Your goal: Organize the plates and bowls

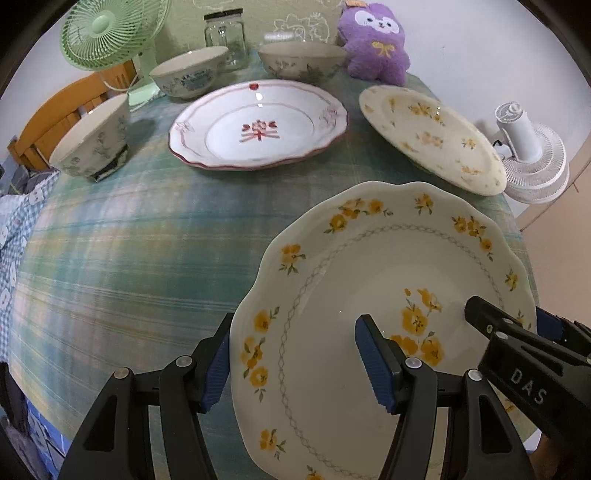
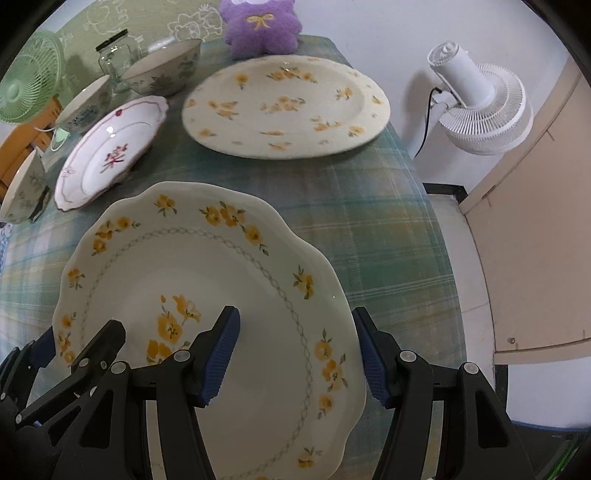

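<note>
A scalloped cream plate with yellow flowers [image 1: 369,280] [image 2: 192,266] lies near the front edge of the table. My left gripper [image 1: 291,362] is open, its jaws straddling the plate's left rim. My right gripper [image 2: 295,354] is open, its jaws straddling the plate's right rim. A red-trimmed white plate [image 1: 258,125] [image 2: 110,147] and a round yellow-flowered plate [image 1: 432,136] [image 2: 284,107] lie further back. Three floral bowls [image 1: 92,140] [image 1: 190,72] [image 1: 301,59] stand at the left and back.
The table has a green plaid cloth [image 1: 129,258]. A green fan [image 1: 107,33], a glass jar [image 1: 225,37] and a purple plush toy [image 1: 373,44] stand at the back. A white fan [image 2: 480,103] stands off the right edge. A wooden chair [image 1: 55,114] is at left.
</note>
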`<state>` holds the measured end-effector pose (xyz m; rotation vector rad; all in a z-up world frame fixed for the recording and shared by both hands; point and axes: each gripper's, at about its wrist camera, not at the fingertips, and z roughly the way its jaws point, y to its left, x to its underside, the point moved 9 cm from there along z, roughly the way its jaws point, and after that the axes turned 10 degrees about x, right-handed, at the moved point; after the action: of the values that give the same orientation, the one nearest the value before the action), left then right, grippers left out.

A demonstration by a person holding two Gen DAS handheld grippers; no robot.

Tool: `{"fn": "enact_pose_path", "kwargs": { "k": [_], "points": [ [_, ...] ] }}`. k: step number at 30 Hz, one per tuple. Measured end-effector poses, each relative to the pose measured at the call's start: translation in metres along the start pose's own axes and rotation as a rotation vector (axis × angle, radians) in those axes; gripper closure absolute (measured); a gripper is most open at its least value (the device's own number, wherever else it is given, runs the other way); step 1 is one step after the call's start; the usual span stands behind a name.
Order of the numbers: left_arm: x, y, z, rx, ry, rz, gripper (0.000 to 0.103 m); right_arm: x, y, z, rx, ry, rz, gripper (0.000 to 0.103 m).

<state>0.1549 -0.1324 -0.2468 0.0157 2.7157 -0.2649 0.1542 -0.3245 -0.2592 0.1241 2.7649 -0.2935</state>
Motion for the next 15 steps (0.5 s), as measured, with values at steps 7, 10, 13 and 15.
{"fn": "enact_pose_path", "kwargs": {
  "k": [7,10,13,15],
  "points": [
    [-0.0007,-0.0028,0.0009,-0.047,-0.01,-0.002,0.036,-0.0005,0.0012,0.0036,-0.041,-0.004,-0.037,0.035],
    [-0.0018,-0.0039,0.0026,-0.035,-0.007,-0.006,0.035,-0.0003,0.0025,0.0045,-0.059,0.0,-0.047,0.033],
    [-0.003,-0.0039,0.0022,0.001,0.005,-0.01,0.032,0.0004,0.003,0.0028,-0.085,0.0,-0.057,0.032],
    [-0.0054,-0.0045,-0.003,0.002,-0.004,0.005,0.03,-0.0005,0.0019,-0.003,-0.091,-0.016,-0.059,0.032]
  ]
}}
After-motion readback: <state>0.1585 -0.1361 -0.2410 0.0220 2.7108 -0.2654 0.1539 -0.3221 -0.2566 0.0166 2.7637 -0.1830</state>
